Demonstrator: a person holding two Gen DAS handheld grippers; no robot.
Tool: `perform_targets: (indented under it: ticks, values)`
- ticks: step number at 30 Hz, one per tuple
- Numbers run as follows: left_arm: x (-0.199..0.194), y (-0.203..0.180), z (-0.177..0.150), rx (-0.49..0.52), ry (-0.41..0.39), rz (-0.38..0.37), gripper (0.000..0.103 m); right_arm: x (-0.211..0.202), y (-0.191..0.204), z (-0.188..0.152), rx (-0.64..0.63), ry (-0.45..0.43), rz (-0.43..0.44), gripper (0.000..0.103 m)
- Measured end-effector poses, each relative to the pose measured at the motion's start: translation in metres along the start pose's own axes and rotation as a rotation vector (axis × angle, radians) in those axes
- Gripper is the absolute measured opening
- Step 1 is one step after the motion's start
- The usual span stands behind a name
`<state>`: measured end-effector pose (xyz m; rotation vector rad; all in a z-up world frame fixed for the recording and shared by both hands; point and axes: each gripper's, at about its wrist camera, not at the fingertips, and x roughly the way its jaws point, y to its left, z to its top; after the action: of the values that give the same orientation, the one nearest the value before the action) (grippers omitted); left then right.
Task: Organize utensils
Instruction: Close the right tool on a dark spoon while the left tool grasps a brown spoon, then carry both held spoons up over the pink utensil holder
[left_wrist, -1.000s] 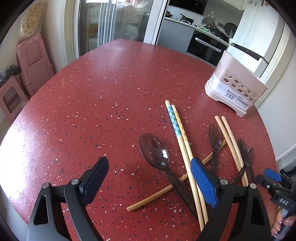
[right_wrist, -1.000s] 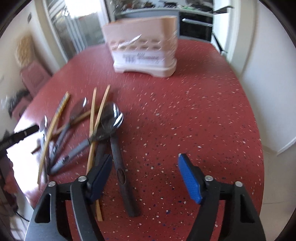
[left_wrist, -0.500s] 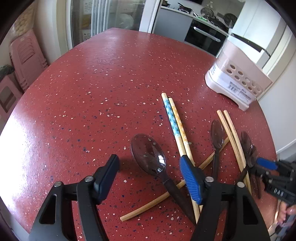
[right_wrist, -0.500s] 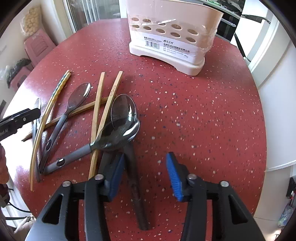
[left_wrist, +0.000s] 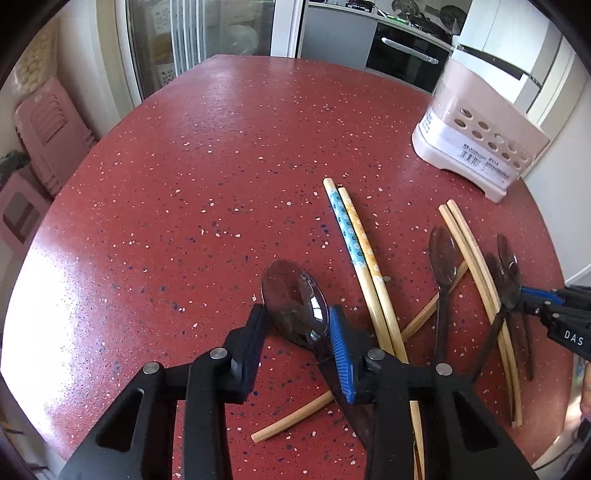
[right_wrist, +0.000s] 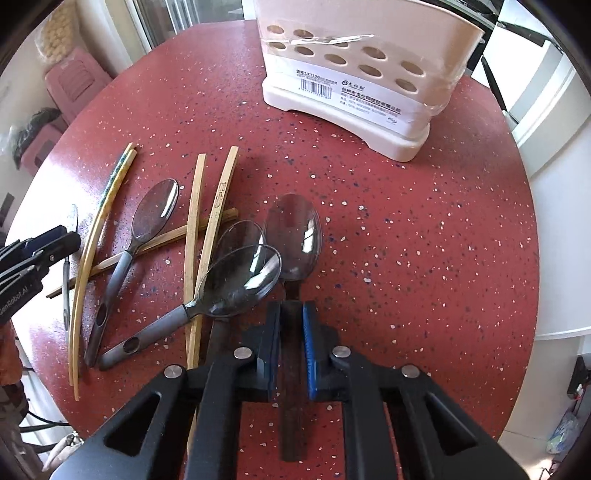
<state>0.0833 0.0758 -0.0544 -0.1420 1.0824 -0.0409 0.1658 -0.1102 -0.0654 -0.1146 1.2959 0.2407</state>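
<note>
"DAS" on right gripper (left_wrist: 554, 310) body; "GenRobot.AI" on left gripper (right_wrist: 48, 243) body; utensil holder (right_wrist: 362, 70) label: barcode, print too small to read.
</note>
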Motion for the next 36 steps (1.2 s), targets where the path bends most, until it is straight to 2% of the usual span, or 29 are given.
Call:
perform_targets:
  ticks: [5,15,25,29,36]
  values:
    - [-0.008,0.005,-0.005,-0.011,-0.046,-0.055,0.062,-0.010,-0.013,-0.012,0.044,-0.041,0.036,0.013]
    - [-0.053,-0.009,0.010,0.029,-0.202,-0.090,0.062,-0.039,-0.049,-0.043,0.137,-0.192,0.145,0.013]
    - [-0.088,-0.022,0.022,0.082,-0.278,-0.132,0.061,-0.076,-0.037,-0.078,0.168,-0.306,0.218,0.013]
    - [-0.103,-0.027,0.025,0.098,-0.306,-0.142,0.061,-0.085,-0.050,-0.071,0.170,-0.334,0.231,0.013]
    - [-0.129,-0.039,0.039,0.113,-0.360,-0.169,0.061,-0.095,-0.022,-0.064,0.174,-0.391,0.243,0.013]
